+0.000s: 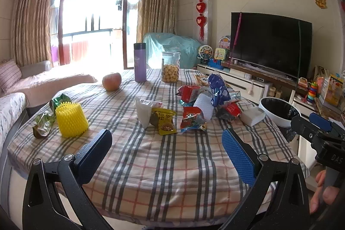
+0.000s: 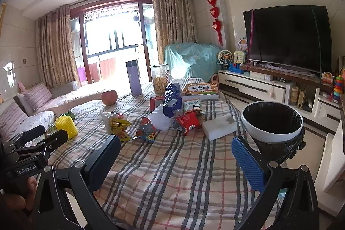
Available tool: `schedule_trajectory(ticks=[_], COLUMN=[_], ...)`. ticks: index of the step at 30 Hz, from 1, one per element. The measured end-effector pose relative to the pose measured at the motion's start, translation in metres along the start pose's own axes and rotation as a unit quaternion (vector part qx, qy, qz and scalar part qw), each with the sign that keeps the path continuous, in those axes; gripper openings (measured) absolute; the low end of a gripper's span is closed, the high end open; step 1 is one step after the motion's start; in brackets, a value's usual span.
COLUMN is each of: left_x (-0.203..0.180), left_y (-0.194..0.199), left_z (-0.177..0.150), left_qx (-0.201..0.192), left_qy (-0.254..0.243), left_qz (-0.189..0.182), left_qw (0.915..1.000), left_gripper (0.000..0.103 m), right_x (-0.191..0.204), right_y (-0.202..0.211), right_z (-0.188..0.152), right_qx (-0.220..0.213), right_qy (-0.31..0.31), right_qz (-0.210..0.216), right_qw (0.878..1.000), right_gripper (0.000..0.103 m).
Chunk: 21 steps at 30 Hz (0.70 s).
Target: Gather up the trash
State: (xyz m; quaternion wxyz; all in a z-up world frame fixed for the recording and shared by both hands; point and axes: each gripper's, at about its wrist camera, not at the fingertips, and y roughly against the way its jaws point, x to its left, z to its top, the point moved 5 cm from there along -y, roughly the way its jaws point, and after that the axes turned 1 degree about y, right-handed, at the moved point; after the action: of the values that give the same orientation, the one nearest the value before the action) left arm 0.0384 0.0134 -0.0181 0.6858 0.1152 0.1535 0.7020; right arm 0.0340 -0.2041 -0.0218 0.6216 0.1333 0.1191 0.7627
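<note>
Snack wrappers lie on the plaid tablecloth [image 1: 163,165]: a yellow wrapper [image 1: 165,122] [image 2: 119,126], red wrappers [image 1: 192,120] [image 2: 187,122], a blue bag [image 1: 217,87] [image 2: 171,100], a white tissue [image 1: 143,112] and a white foam block [image 1: 252,115] [image 2: 220,126]. A yellow foam net [image 1: 71,120] [image 2: 65,125] and green wrappers [image 1: 43,125] lie at the left. A white bin with a black liner [image 1: 279,111] [image 2: 271,122] stands at the table's right edge. My left gripper [image 1: 167,143] and right gripper [image 2: 175,150] are open and empty above the near table.
An apple [image 1: 111,81], a purple flask [image 1: 140,61], a jar of biscuits [image 1: 170,67] and a book [image 2: 200,88] stand farther back. A sofa [image 1: 32,79] is at the left, a TV [image 1: 269,44] and toy-laden cabinet at the right.
</note>
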Motion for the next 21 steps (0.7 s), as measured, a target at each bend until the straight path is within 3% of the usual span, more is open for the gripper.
schedule_trajectory(ticks=[21], left_x=[0.0003], left_y=[-0.0032], left_z=[-0.0045], left_qx=[0.003], left_qy=[-0.001], left_qz=[-0.004], left_qw=[1.0000], left_gripper=[0.103], right_x=[0.0018], right_y=[-0.0046], right_z=[-0.0034], right_qx=[0.009], right_qy=[-0.005], right_qz=[0.009], right_qw=[1.000], right_gripper=[0.103])
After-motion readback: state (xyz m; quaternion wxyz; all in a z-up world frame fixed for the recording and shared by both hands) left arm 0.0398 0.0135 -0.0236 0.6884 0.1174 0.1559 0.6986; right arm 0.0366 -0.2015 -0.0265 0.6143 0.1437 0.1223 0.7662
